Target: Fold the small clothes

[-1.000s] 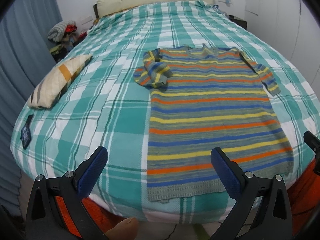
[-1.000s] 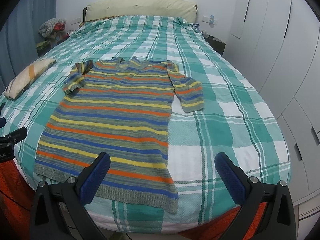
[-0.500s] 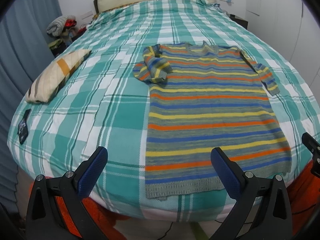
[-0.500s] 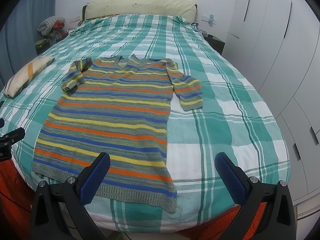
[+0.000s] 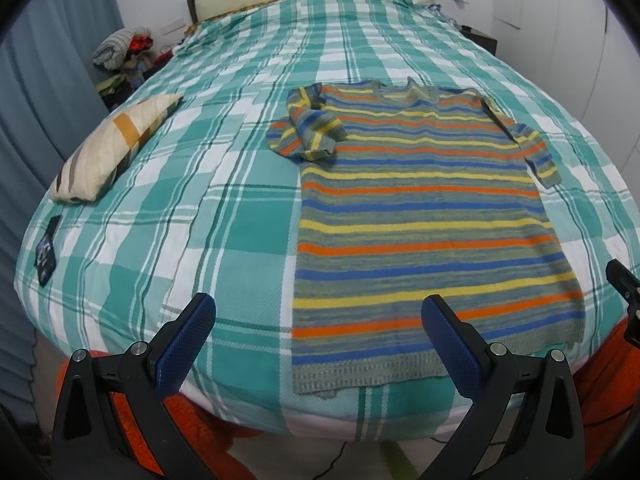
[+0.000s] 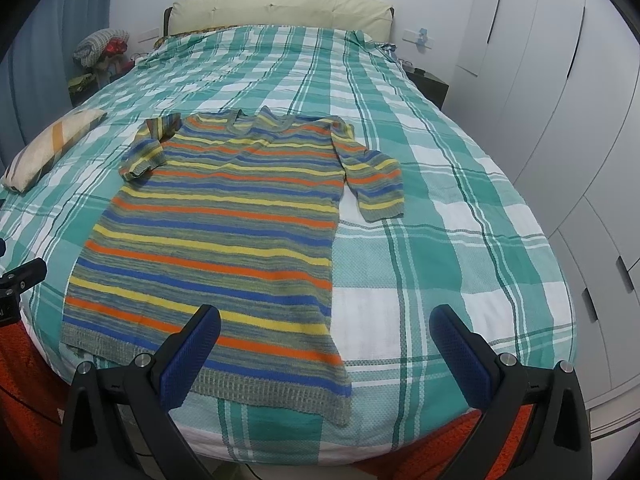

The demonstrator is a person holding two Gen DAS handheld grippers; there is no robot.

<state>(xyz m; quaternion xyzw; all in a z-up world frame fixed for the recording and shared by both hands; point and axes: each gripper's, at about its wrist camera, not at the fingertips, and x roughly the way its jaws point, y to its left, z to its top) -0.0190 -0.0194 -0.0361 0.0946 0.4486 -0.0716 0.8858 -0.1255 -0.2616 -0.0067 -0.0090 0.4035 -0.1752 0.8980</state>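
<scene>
A striped knit sweater [image 5: 420, 216] [image 6: 224, 236] in orange, yellow, blue and grey lies flat on the green plaid bed [image 5: 160, 208] [image 6: 440, 240], hem toward me. Its left sleeve [image 5: 308, 132] is bunched and folded over the shoulder; its right sleeve [image 6: 376, 184] lies straight beside the body. My left gripper [image 5: 318, 320] hovers open above the bed's near edge, over the hem's left corner. Just as wide open, my right gripper [image 6: 324, 328] hangs over the hem's right corner. Neither touches the cloth.
A cream striped pillow [image 5: 112, 148] [image 6: 48, 148] lies at the bed's left side, with a dark phone-like object [image 5: 46, 254] near the left edge. A pile of clothes [image 5: 120, 46] sits at the far left. White wardrobe doors [image 6: 560, 120] line the right.
Both grippers have moved forward and a little higher over the bed's near edge; the sweater sits lower and nearer in both views. A fingertip seen earlier below the left gripper is gone.
</scene>
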